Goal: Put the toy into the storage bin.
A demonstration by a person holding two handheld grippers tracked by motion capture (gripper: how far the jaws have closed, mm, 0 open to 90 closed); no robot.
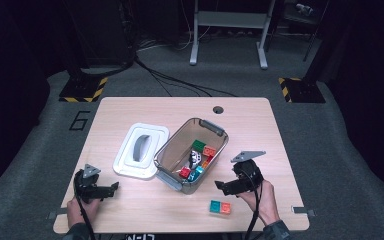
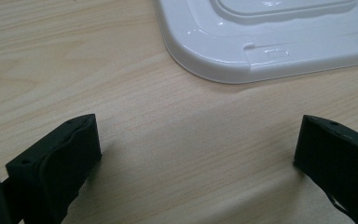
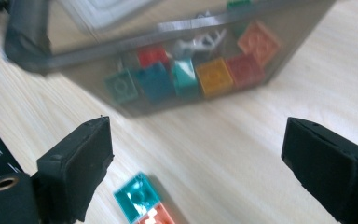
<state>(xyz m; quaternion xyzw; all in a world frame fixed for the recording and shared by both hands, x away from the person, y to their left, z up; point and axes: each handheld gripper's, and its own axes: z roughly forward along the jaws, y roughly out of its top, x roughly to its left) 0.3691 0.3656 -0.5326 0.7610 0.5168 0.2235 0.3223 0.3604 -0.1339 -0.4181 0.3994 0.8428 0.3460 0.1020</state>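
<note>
right gripper (image 1: 220,186) fingers apart, empty, over table (image 1: 130,205) | teal-orange block pair (image 1: 220,207) near right on table, just near of bin (image 1: 215,131) | left gripper (image 1: 114,188) fingers apart, empty, near lid (image 1: 125,165)

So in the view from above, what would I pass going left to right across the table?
Left gripper → white lid → clear bin of coloured blocks → teal-and-orange block pair → right gripper, though that pair and the right gripper sit nearly level in the order.
</note>
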